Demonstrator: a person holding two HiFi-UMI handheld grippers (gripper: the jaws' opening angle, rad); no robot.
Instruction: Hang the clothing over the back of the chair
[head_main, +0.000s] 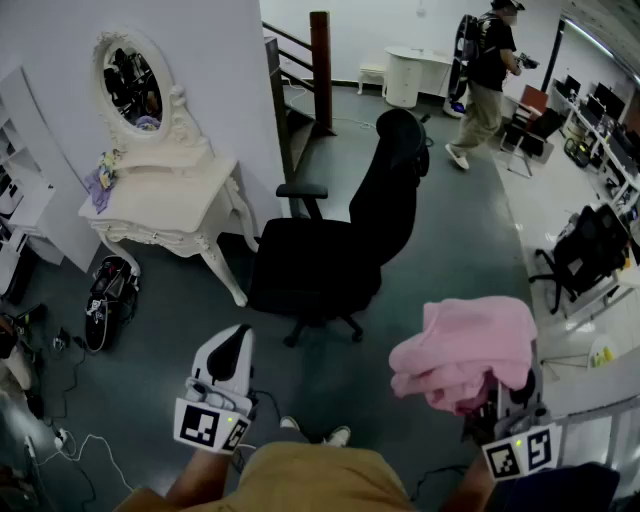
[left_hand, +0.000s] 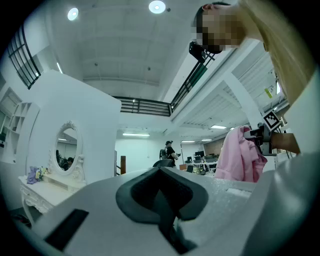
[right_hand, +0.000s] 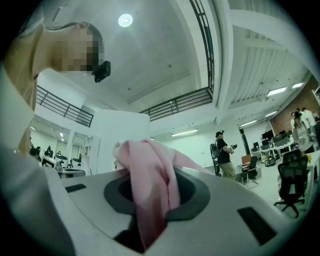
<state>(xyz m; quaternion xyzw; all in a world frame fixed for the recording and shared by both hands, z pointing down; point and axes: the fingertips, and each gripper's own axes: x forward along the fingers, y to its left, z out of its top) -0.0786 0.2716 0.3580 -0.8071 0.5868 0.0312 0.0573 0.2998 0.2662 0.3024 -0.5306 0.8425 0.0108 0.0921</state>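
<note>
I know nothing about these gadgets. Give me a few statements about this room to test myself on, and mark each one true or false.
1. The right gripper is clamped on the pink garment. True.
2. The pink garment is draped over the back of the chair. False: the back is bare, and the garment is bunched in the right gripper, short of the chair.
3. The left gripper carries nothing. True: its jaws are together with nothing between them.
4. The chair is white. False: it is black; the white piece is the dressing table beside it.
5. A person is at the far end of the room. True.
</note>
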